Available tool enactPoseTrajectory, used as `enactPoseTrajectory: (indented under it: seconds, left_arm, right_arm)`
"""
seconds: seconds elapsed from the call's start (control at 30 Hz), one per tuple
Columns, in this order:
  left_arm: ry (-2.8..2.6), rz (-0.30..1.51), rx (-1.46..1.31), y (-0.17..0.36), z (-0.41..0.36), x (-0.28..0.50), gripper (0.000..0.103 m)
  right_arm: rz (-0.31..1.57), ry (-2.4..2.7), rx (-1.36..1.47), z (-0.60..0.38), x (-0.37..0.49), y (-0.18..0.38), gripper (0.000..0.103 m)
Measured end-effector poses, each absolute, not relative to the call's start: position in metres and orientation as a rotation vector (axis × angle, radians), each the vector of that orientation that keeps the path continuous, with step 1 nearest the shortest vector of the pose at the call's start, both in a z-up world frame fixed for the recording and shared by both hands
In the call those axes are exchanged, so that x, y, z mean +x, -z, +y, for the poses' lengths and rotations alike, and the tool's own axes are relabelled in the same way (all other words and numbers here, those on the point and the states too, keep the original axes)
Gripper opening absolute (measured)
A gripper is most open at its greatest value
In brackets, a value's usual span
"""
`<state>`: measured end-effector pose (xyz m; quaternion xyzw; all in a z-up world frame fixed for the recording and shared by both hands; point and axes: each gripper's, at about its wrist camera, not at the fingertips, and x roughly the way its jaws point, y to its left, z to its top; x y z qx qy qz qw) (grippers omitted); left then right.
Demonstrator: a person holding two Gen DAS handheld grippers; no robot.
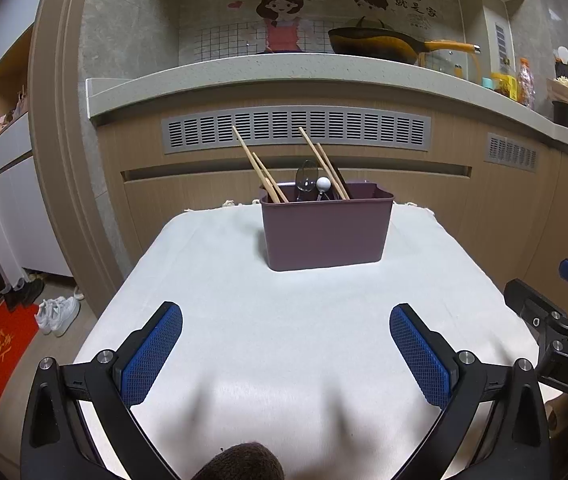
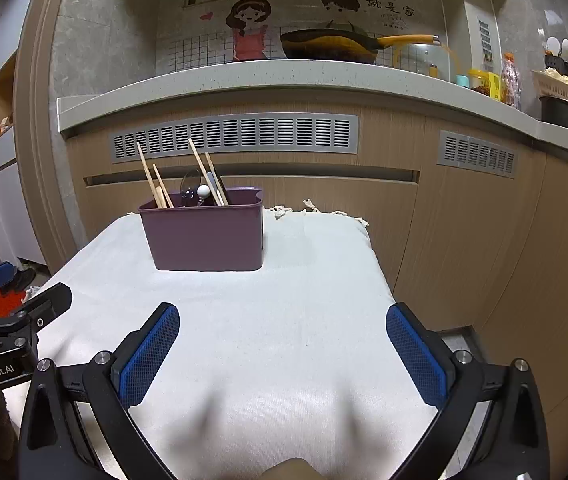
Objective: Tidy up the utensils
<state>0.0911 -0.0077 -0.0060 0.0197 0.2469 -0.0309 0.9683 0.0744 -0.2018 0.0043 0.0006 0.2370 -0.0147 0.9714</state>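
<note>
The left gripper hovers over the white cloth with its blue-padded fingers spread wide and nothing between them. The right gripper is released in the same way, its blue pads far apart above the cloth and holding nothing.

Ahead of the left fingers, well beyond their tips and slightly toward the right finger, stands a plum-coloured plastic utensil holder on the cloth. Out of it lean two pairs of wooden chopsticks, a metal spoon and a utensil with a white round end. From the right wrist view the same holder sits ahead of the left finger, well apart from it, with the chopsticks tilting left.

The right gripper's body shows at the right edge of the left view, beside the right finger; the left gripper's body shows at the left edge of the right view.

Behind the holder runs a wooden cabinet front with a grey vent grille, topped by a counter bearing a yellow-handled pan.
</note>
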Motion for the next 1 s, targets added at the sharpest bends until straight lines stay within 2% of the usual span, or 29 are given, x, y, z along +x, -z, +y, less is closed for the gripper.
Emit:
enactPoseTrajectory:
  seconds: [1.0]
  left_arm:
    - [0.053, 0.495, 0.033, 0.0044, -0.0058, 0.0885, 0.103]
  right_arm:
    - [0.482, 0.013, 0.004, -0.2005, 0.0742, -0.0060, 0.103]
